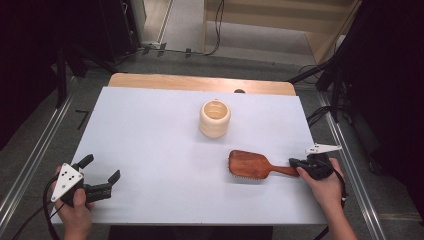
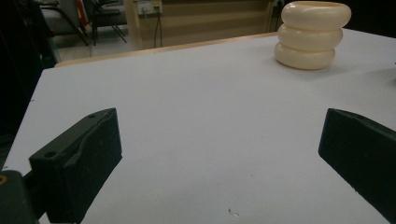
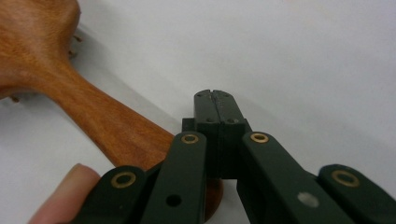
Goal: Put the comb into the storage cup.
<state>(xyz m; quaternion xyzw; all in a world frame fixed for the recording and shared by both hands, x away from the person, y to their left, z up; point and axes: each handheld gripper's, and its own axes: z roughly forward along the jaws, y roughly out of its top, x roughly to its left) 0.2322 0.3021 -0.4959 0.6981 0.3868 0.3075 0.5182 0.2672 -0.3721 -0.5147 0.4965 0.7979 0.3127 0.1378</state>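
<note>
Item one: my left gripper, which I am holding at the near left corner of the white table, jaws standing wide apart with nothing between them.

Item two: my right gripper, which I am holding at the near right side, jaws pressed fully together, one against the other. In the right gripper view the closed tips are lying just beside the end of the brush handle, gripping nothing.

Item three: wooden hairbrush, lying flat right of centre, bristles facing down, handle pointing toward my right hand.

Item four: cream ribbed cup, standing upright farther back, near the table's middle, well apart from the brush.
</note>
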